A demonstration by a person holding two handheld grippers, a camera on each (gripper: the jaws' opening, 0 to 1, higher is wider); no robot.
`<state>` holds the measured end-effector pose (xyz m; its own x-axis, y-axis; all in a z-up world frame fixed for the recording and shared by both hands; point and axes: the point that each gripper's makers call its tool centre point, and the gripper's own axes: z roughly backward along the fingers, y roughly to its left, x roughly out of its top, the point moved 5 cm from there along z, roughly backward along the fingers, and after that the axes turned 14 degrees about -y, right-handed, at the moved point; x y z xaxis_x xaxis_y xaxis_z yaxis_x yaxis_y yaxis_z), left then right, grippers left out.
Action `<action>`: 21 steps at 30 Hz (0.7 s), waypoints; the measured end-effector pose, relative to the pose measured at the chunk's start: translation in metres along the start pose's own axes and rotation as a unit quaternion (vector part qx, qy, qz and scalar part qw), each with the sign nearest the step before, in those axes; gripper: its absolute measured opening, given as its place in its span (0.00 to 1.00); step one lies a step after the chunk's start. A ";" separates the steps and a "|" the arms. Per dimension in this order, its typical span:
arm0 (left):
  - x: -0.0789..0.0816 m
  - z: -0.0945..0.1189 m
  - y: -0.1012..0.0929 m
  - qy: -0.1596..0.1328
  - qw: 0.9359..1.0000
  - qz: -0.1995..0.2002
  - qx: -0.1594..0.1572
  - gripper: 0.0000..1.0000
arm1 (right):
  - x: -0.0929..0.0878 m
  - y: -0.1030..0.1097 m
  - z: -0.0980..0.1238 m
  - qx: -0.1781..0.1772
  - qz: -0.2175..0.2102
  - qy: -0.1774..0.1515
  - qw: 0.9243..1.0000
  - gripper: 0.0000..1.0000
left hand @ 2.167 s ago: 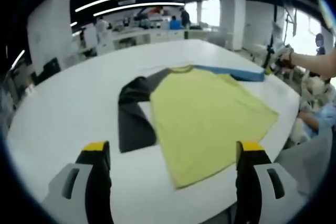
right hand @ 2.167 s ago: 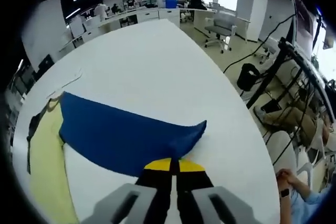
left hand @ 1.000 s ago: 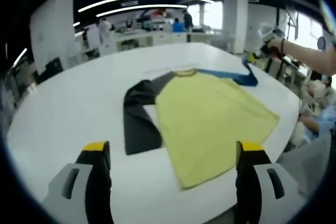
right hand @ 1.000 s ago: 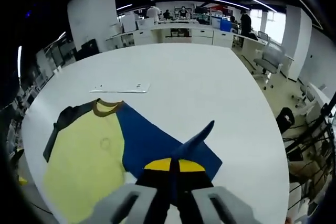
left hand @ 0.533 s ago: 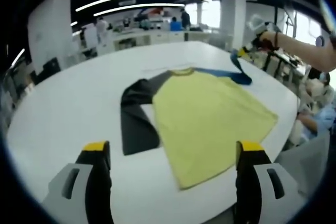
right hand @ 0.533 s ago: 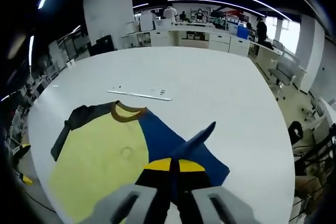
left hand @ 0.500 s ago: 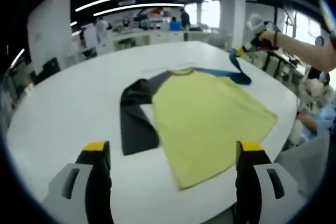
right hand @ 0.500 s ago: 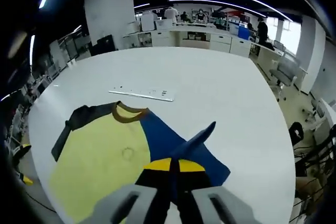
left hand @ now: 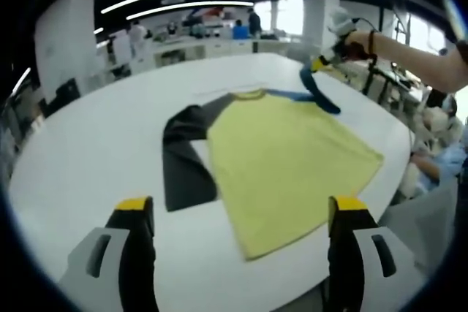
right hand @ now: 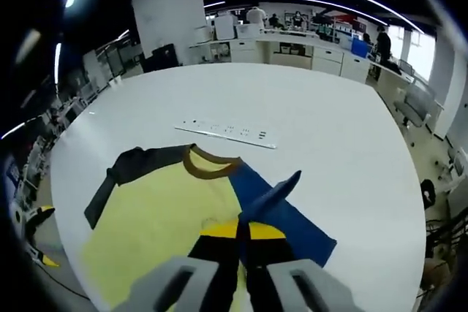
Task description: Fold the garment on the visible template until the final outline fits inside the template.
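Observation:
A T-shirt with a yellow body (left hand: pixel 285 151), a dark grey sleeve (left hand: pixel 183 169) and a blue sleeve (left hand: pixel 316 94) lies flat on the white table (left hand: pixel 88 144). My left gripper (left hand: pixel 241 208) hangs open above the table's near edge, short of the shirt's hem, with nothing between its jaws. A hand holds my right gripper (left hand: pixel 316 66) at the far right, above the shoulder. In the right gripper view my right gripper (right hand: pixel 239 230) is shut on the cuff of the blue sleeve (right hand: pixel 292 224), lifted and doubled back over the yellow body (right hand: pixel 168 210). The grey sleeve (right hand: pixel 135 166) lies spread out at the left.
A thin white strip (right hand: pixel 228 131) with dots lies on the table beyond the brown collar (right hand: pixel 208 160). The table's curved edge (left hand: pixel 398 133) runs close to the shirt's right side, with seated people (left hand: pixel 439 158) past it. Desks and people stand far behind.
My right gripper has lifted the blue sleeve's cuff off the table and carried it inward over the shoulder toward the yellow body. The left gripper has stayed put and open.

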<state>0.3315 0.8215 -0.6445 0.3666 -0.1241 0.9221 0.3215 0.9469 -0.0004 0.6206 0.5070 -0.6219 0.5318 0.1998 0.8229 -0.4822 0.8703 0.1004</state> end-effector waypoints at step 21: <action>-0.001 -0.002 0.005 -0.006 1.000 0.008 0.000 0.94 | 0.013 0.061 -0.030 0.056 0.019 0.001 0.998 0.00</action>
<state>0.3343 0.8263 -0.6464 0.3617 -0.1056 0.9263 0.3149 0.9490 -0.0148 0.6193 0.5760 -0.6224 0.5129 0.2331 0.8262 -0.5772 0.8060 0.1309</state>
